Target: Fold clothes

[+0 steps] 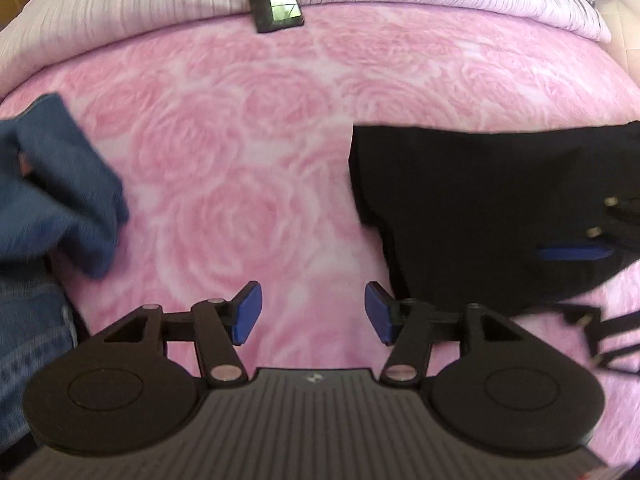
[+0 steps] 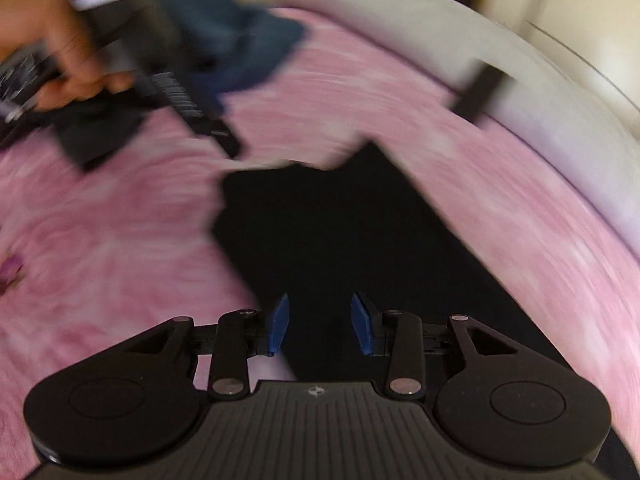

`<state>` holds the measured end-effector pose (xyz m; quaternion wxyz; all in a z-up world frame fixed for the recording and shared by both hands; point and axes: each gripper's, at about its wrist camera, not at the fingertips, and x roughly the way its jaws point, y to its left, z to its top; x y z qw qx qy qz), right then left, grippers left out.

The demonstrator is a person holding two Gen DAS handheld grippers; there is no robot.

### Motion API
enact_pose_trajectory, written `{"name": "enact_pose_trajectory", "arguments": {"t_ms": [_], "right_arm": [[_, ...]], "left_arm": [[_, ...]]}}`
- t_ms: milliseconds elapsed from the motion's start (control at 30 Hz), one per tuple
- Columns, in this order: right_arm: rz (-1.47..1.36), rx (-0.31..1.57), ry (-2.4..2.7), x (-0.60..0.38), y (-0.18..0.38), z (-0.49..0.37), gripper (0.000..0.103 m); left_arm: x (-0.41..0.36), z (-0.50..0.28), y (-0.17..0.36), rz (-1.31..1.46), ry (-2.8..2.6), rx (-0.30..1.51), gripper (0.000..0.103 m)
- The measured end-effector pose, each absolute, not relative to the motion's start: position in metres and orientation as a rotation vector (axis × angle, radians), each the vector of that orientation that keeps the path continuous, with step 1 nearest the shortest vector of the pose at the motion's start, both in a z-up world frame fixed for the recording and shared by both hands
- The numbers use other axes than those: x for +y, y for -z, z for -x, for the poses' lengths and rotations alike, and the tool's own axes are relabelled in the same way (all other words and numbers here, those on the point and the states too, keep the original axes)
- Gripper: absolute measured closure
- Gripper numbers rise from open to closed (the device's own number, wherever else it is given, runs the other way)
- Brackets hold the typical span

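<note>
Both our tools are empty: the left tool (image 1: 313, 312) has its jaws apart over the pink bed (image 1: 248, 128), the right tool (image 2: 319, 324) likewise above the black garment (image 2: 340, 232). That garment lies flat at three o'clock from our left tool, probably laid out for folding, with blue denim (image 1: 60, 184) at nine o'clock.

A pink rose-patterned blanket (image 1: 248, 152) covers the bed — striped pale bedding (image 1: 120, 12) behind.

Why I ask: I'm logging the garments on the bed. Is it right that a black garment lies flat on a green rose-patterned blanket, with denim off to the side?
Not quite: the blanket is pink, not green, as the left wrist view shows. The black garment does lie flat on it, with denim off to the side.
</note>
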<state>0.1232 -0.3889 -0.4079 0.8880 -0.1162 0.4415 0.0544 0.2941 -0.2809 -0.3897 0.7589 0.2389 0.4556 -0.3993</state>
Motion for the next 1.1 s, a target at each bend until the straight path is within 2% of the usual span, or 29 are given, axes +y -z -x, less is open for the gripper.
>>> {"name": "enact_pose_trajectory", "arguments": {"t_ms": [100, 167, 200, 367, 533, 567, 600, 667, 733, 867, 1033, 1100], "right_arm": [[0.362, 0.914, -0.167, -0.364, 0.424, -0.140, 0.067], [0.361, 0.919, -0.180, -0.369, 0.423, -0.147, 0.097], [0.344, 0.917, -0.180, -0.373, 0.420, -0.149, 0.103], [0.163, 0.893, -0.078, -0.420, 0.393, -0.152, 0.103], [0.102, 0.877, -0.017, -0.442, 0.381, -0.150, 0.103], [0.102, 0.874, -0.020, -0.443, 0.381, -0.151, 0.103], [0.101, 0.870, -0.024, -0.443, 0.380, -0.150, 0.103], [0.106, 0.865, -0.037, -0.439, 0.381, -0.147, 0.103], [0.118, 0.863, -0.056, -0.434, 0.382, -0.144, 0.103], [0.229, 0.874, -0.140, -0.412, 0.390, -0.134, 0.103], [0.408, 0.901, -0.228, -0.379, 0.419, -0.132, 0.103], [0.474, 0.906, -0.243, -0.366, 0.430, -0.132, 0.091]], "left_arm": [[-0.269, -0.281, 0.394, -0.523, 0.916, 0.972, 0.049], [-0.266, -0.272, 0.397, -0.534, 0.973, 0.950, 0.049], [-0.266, -0.268, 0.398, -0.542, 1.004, 0.937, 0.049], [-0.275, -0.259, 0.403, -0.470, 1.172, 0.945, 0.049], [-0.294, -0.269, 0.429, -0.392, 1.191, 1.094, 0.048], [-0.295, -0.272, 0.433, -0.375, 1.181, 1.127, 0.052], [-0.296, -0.275, 0.436, -0.353, 1.175, 1.152, 0.061], [-0.294, -0.280, 0.434, -0.315, 1.172, 1.194, 0.089], [-0.287, -0.285, 0.427, -0.276, 1.166, 1.224, 0.102], [-0.268, -0.294, 0.415, -0.198, 1.157, 1.245, 0.102], [-0.267, -0.294, 0.422, -0.253, 1.134, 1.261, 0.103], [-0.264, -0.296, 0.422, -0.254, 1.128, 1.257, 0.103]]}}
